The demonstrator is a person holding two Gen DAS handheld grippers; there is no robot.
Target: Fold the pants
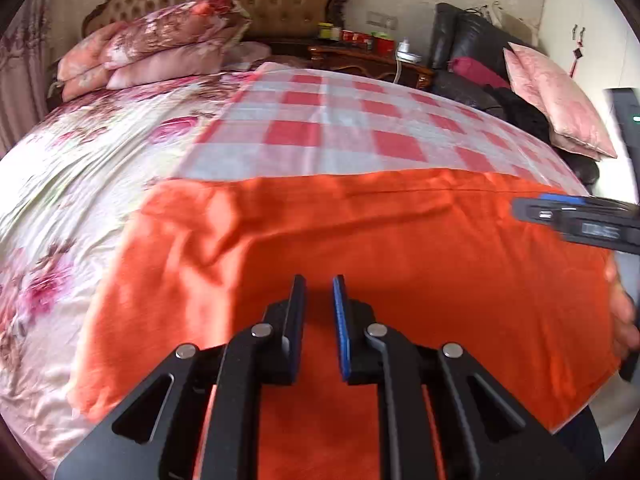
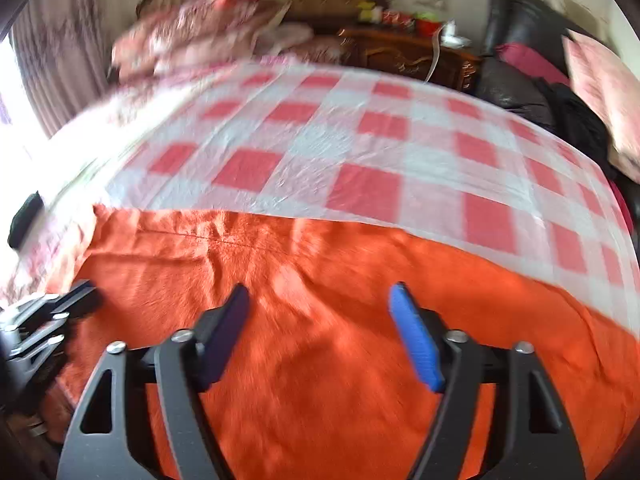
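Orange fleece pants [image 1: 360, 240] lie spread across the near part of the bed, their far edge straight against a red and white checked cloth [image 1: 320, 128]. My left gripper [image 1: 318, 280] is over the pants' near middle, and its jaws stand close together with orange fabric filling the narrow gap. In the right wrist view, which is blurred, my right gripper [image 2: 320, 292] hangs above the pants [image 2: 320, 360] with its jaws wide apart and nothing between the pads. The right gripper's body [image 1: 576, 220] also shows at the right edge of the left wrist view.
A floral bedsheet [image 1: 80, 184] covers the bed's left side, with stacked pillows [image 1: 160, 48] by the tufted headboard. A wooden nightstand [image 1: 368, 60] with small items and a black sofa [image 1: 472, 64] with pink cushions stand at the back right. A hand [image 1: 624, 320] is at the pants' right edge.
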